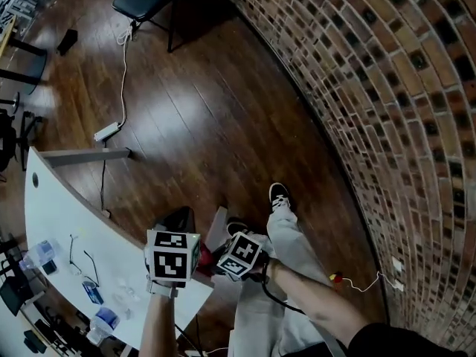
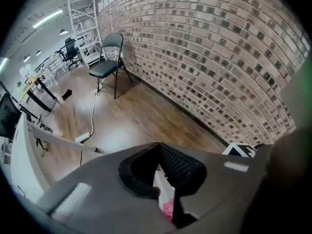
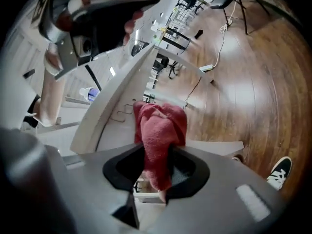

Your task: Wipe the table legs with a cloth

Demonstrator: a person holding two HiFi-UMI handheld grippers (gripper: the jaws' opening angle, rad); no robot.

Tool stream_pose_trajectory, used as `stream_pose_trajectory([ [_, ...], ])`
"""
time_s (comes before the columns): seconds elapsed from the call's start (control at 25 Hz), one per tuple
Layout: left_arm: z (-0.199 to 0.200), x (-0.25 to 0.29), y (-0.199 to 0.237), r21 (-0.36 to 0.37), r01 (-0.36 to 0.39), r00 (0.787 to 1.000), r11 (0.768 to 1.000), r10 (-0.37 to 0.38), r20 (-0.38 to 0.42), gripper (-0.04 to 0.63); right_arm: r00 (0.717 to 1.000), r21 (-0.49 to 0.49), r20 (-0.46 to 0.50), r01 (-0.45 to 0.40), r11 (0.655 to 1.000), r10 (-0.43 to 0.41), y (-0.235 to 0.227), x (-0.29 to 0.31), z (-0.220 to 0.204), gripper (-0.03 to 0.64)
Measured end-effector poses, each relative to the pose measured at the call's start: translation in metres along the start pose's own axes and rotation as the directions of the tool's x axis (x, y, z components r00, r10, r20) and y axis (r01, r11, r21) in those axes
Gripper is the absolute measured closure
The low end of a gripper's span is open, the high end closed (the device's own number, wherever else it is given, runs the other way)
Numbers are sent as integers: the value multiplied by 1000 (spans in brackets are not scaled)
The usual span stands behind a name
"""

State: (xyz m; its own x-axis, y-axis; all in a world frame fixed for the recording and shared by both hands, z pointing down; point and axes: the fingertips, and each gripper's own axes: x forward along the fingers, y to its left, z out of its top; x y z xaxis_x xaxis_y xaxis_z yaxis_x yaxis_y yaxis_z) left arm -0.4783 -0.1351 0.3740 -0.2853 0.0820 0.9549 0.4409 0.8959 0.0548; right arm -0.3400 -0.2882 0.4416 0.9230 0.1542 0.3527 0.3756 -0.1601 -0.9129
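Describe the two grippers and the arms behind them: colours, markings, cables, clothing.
The left gripper and right gripper have grey bodies with black jaw pads, one side mesh-textured. Each carries a white cube with black square markers: left cube, right cube. A black cable loops by the right wrist. Both forearms are bare; a dark short sleeve covers the right upper arm.

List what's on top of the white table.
On the white table: glasses, a clear plastic bottle, a second bottle, and a small blue item too small to name. The left gripper covers the table's near corner, so anything there is hidden.
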Motion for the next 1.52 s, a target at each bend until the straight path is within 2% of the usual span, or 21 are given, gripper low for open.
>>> stream_pose_trajectory([
  [0.2, -8, 65, 1, -31, -82, 995, 996, 80, -61, 594, 1000, 94, 12, 1, 996, -2, -43, 21, -1, 503],
  [0.28, -24, 84, 4, 15, -119, 989, 993, 119, -93, 594, 1000, 134, 11, 12, 991, -14, -65, 31, -5, 503],
  [0.4, -49, 107, 10, 140, -138, 971, 981, 162, -177, 594, 1000, 189, 21, 17, 982, -21, -96, 44, -10, 503],
  [0.48, -70, 114, 24, 236, -143, 940, 961, 206, -272, 594, 998, 217, 47, 21, 976, -31, -120, 55, -14, 503],
  [0.56, -94, 118, 41, 295, -128, 892, 947, 240, -383, 594, 996, 248, 72, 26, 968, -45, -144, 66, -19, 503],
  [0.68, -121, 127, 55, 326, -46, 823, 944, 221, -523, 594, 994, 284, 81, 45, 958, -71, -179, 77, -26, 503],
  [0.8, -141, 131, 61, 376, 66, 758, 924, 198, -622, 594, 994, 300, 63, 62, 952, -84, -209, 88, -34, 503],
  [0.88, -147, 128, 60, 384, 145, 728, 912, 165, -666, 594, 996, 307, 39, 70, 949, -86, -229, 99, -40, 503],
  [0.96, -148, 128, 60, 370, 204, 707, 906, 125, -696, 593, 995, 321, 16, 85, 943, -95, -253, 109, -46, 503],
  [1.12, -148, 136, 66, 343, 252, 682, 905, 85, -727, 592, 992, 361, -20, 127, 924, -129, -307, 130, -60, 503],
  [1.32, -155, 137, 75, 331, 209, 661, 920, 116, -742, 594, 989, 399, -52, 147, 905, -137, -362, 156, -76, 503],
  [1.52, -156, 134, 83, 319, 175, 651, 932, 133, -747, 594, 984, 421, -65, 180, 889, -168, -408, 176, -82, 503],
])
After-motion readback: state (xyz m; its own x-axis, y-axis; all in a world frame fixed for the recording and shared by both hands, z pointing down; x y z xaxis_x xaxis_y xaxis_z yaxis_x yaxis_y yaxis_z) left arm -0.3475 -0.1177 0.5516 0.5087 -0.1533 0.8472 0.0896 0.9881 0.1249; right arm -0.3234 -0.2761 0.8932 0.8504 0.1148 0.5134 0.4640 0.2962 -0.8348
